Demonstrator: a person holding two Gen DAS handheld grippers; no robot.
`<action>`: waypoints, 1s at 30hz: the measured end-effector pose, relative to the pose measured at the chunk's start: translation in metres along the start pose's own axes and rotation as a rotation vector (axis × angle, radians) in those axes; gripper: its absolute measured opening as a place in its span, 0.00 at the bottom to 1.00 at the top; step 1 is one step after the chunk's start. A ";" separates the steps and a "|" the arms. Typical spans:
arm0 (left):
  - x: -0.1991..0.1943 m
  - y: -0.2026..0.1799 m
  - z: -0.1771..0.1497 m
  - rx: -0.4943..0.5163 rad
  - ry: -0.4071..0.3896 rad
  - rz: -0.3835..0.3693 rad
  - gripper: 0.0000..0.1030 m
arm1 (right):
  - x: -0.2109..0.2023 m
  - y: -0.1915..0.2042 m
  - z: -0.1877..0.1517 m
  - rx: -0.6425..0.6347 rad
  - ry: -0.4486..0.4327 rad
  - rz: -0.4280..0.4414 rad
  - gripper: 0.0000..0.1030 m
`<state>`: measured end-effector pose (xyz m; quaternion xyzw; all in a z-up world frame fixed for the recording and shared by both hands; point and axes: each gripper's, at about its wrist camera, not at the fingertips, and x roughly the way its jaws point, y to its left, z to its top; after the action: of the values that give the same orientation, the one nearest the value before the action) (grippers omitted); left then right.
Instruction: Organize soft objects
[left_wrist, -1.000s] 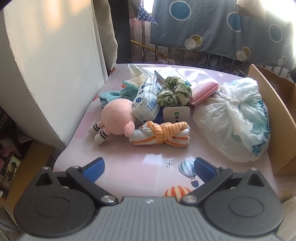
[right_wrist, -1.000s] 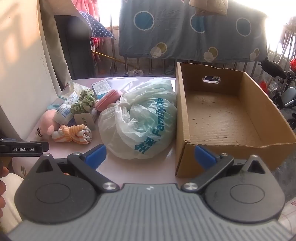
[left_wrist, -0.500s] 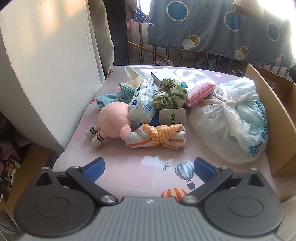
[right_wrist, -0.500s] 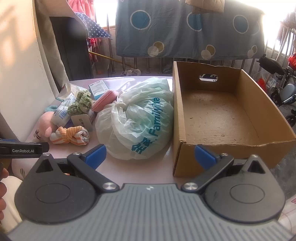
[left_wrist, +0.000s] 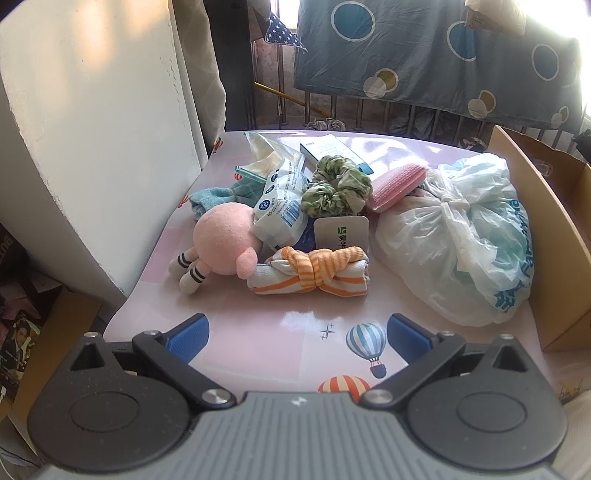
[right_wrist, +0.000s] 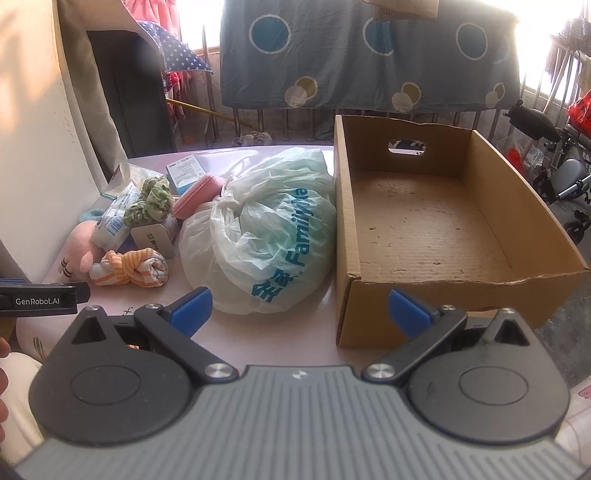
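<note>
Both tongs hover spread wide with nothing between their blue fingers: the left tongs (left_wrist: 297, 332) low over the near edge of the pink bench (left_wrist: 258, 343), the right tongs (right_wrist: 300, 308) further right, facing the gap between bag and box. The left view shows the pile of soft things closely: a pink plush doll (left_wrist: 221, 243) lying on its side, touching a knotted orange-striped cloth (left_wrist: 314, 273) nearest the tongs; behind them a white printed packet (left_wrist: 282, 206), a green scrunchie (left_wrist: 336, 190), a pink sponge-like pad (left_wrist: 399, 182), a teal cloth (left_wrist: 210, 195) and a small carton (left_wrist: 330, 149) at the back. A tied white plastic bag (left_wrist: 461, 240) lies right of the pile, against the cardboard box (left_wrist: 546, 221), of which this view catches only one wall. The right view shows the whole cardboard box (right_wrist: 436, 221), open-topped with a bare floor and a handle slot in its far wall, and, at its left edge, the side of the left tongs and a bit of the person's hand (right_wrist: 3, 363).
</note>
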<state>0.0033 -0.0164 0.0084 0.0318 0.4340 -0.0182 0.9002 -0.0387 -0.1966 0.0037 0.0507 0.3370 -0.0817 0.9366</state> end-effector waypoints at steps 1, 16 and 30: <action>0.000 0.000 0.000 0.000 0.000 0.000 1.00 | 0.000 0.000 0.000 0.002 0.001 -0.002 0.99; 0.000 -0.001 0.000 0.002 -0.002 0.003 1.00 | 0.006 -0.004 0.001 0.030 0.009 -0.007 0.99; 0.002 0.000 0.001 0.000 0.002 0.003 1.00 | 0.008 -0.005 0.002 0.035 0.012 -0.011 0.99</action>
<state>0.0054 -0.0163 0.0073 0.0325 0.4346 -0.0166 0.8999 -0.0320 -0.2024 -0.0005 0.0659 0.3413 -0.0925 0.9331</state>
